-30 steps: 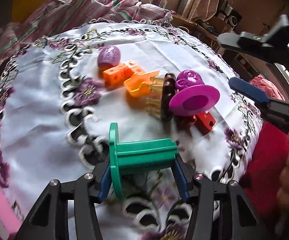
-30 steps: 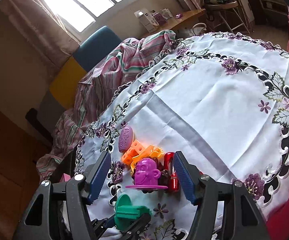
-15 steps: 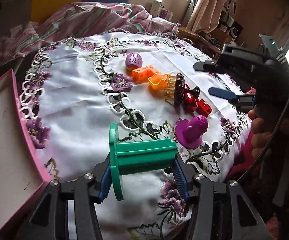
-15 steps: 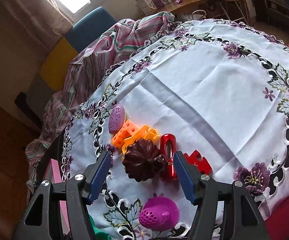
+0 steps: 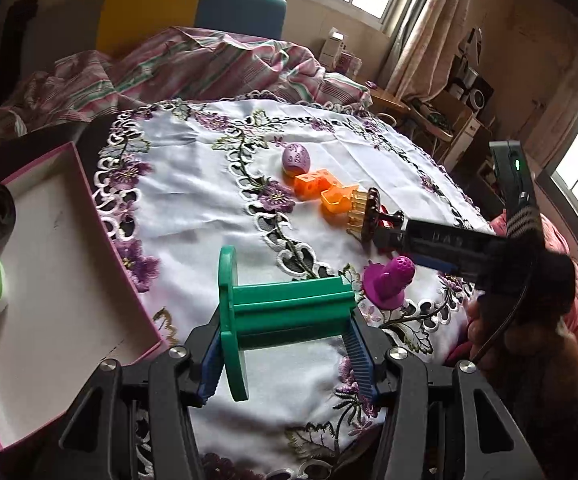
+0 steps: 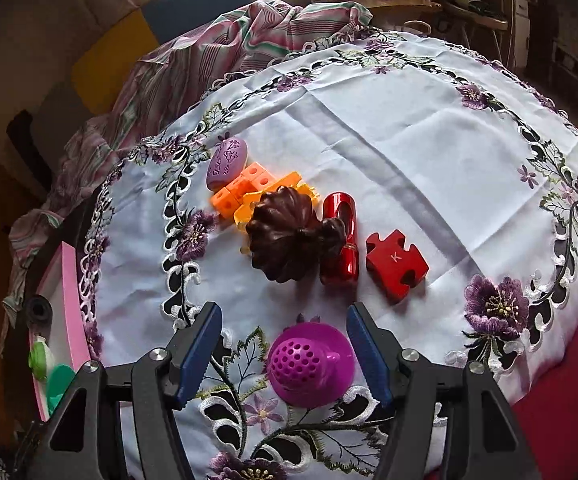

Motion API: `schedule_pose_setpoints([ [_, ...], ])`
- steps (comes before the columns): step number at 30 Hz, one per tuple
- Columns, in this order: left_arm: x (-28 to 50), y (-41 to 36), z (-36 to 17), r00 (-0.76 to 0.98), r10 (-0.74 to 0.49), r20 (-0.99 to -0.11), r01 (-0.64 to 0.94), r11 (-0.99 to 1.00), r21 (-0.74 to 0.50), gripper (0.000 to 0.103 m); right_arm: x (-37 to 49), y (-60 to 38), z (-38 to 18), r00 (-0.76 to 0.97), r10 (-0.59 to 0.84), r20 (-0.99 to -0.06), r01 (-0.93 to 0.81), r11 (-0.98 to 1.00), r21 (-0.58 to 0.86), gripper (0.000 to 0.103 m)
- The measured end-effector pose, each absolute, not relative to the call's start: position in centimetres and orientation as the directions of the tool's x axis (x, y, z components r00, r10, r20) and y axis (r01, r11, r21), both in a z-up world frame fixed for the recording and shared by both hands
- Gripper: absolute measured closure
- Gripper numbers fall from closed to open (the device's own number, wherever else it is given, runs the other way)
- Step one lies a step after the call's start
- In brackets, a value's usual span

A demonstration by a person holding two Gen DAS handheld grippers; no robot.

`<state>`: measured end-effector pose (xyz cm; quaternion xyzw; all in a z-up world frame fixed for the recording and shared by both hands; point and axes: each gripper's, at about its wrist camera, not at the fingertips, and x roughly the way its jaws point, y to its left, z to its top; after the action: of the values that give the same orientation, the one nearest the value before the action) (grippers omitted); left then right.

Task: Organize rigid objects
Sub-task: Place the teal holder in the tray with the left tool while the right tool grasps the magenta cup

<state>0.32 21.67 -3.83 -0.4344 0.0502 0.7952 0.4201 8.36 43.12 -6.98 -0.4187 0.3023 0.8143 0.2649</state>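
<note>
Left gripper (image 5: 285, 354) pinches green spool (image 5: 281, 312), light rigid plastic, across its core; right gripper (image 6: 285, 354) spread, purple stamper (image 6: 309, 364) at six o'clock, best taken by its dome.

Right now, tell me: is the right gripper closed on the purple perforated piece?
No. In the right wrist view the right gripper stands open, and the purple perforated piece sits on the tablecloth between the blue pads, with a clear gap on the left.

left cam: over my tongs, angled down at tablecloth (image 5: 193, 200) | right cam: steeper, closer | shared: purple cone (image 5: 387, 282) (image 6: 309, 364)
</note>
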Motion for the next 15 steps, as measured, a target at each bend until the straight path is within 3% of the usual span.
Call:
schedule_pose_setpoints([
  [3, 0.0, 20.5, -3.6, -0.288, 0.624, -0.726, -0.689, -0.662, -0.295, 0.049, 8.2, 42.5, -7.9, -0.486, 0.192, -0.852, -0.681, -0.695, 0.232, 0.041],
  [4, -0.2, 20.0, -3.5, -0.296, 0.624, -0.723, -0.680, -0.669, -0.299, 0.049, 7.8, 42.1, -8.3, -0.466, 0.192, -0.864, -0.664, -0.721, 0.199, 0.067],
  [8, -1.3, 17.0, -3.0, -0.354, 0.605, -0.714, -0.620, -0.723, -0.305, 0.049, 7.1, 40.5, -8.8, -0.433, 0.227, -0.872, -0.617, -0.780, 0.104, 0.067],
  [15, -4.0, 10.8, -3.4, -0.460, 0.507, -0.729, -0.463, -0.837, -0.290, 0.049, 7.1, 40.8, -9.4, -0.445, 0.168, -0.880, -0.604, -0.782, 0.156, 0.069],
])
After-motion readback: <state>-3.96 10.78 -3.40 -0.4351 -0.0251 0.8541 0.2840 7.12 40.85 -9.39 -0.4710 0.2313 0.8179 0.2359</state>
